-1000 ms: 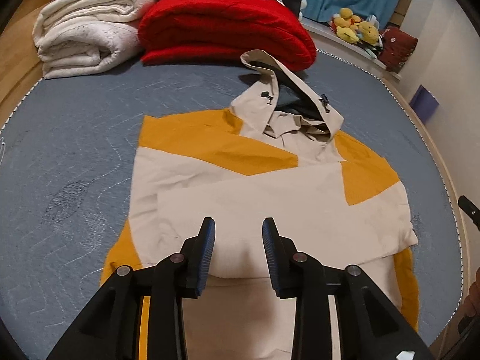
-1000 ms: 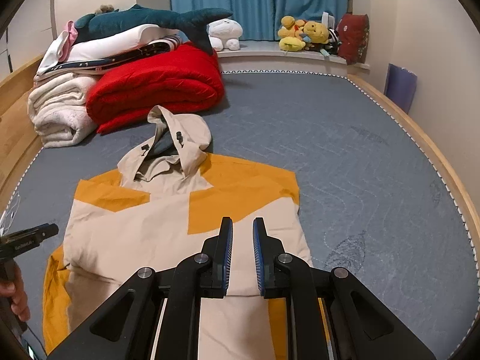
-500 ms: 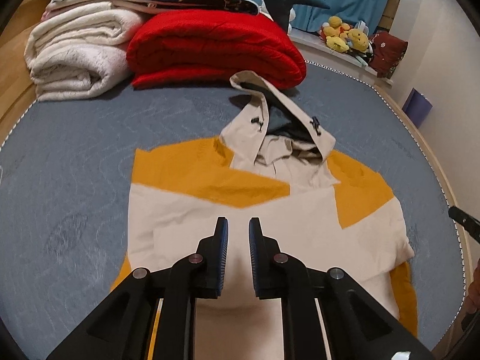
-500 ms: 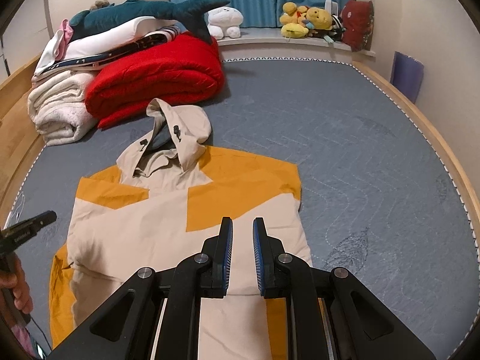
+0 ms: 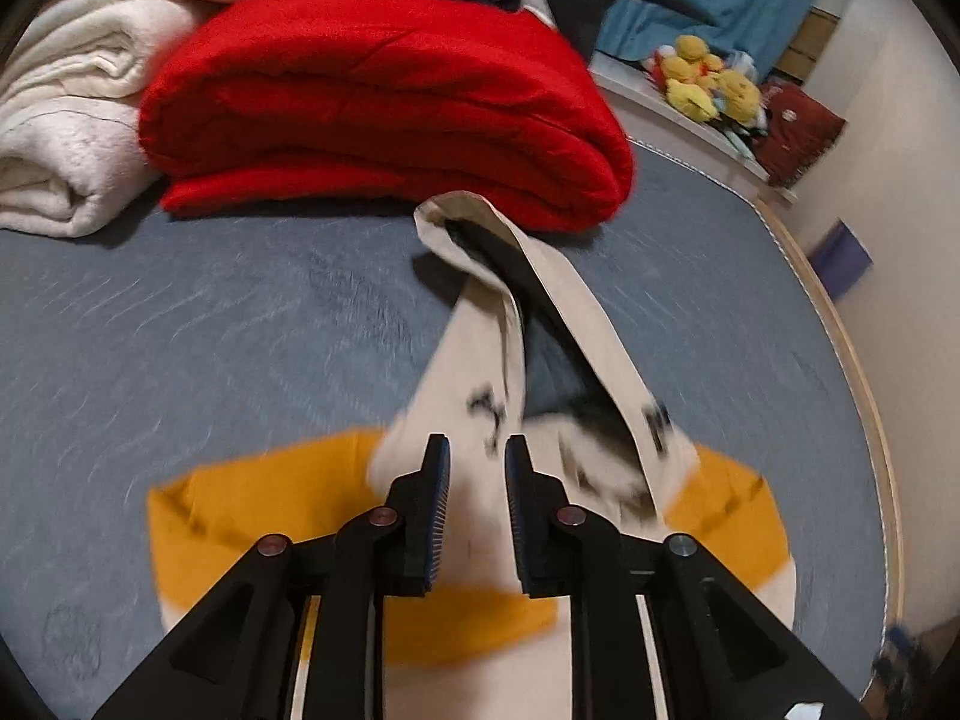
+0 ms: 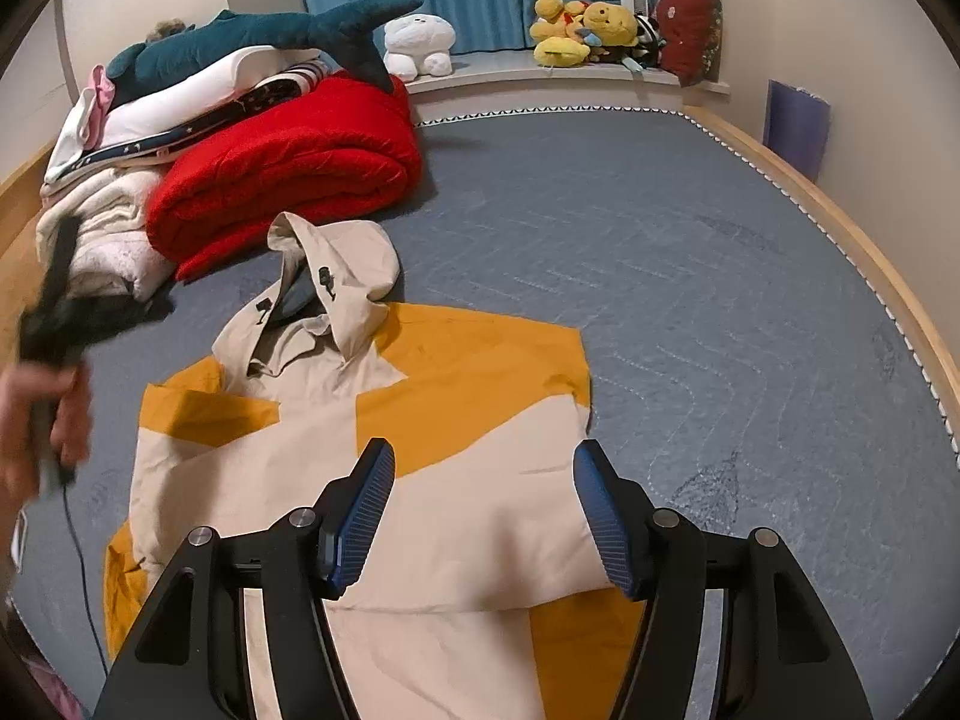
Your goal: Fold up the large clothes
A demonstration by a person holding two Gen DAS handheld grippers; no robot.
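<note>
The right tongs (image 6: 483,516) are now wide apart over the folded bottom of the cream and orange hooded jacket (image 6: 420,480), holding nothing. The left tongs (image 5: 477,492) have a small gap and have moved up to the blurry cream hood (image 5: 540,312). The jacket lies flat on the grey bed (image 6: 690,276), with open room to its right. Farther back sits a folded red blanket (image 6: 288,180).

Beige and mustard hooded jacket (image 6: 420,510), lying flat on the bed with its lower part folded up over the chest. The hood (image 5: 540,324) extends beyond the left tongs (image 5: 477,468); the folded edge lies under the spread right tongs (image 6: 483,516).
</note>
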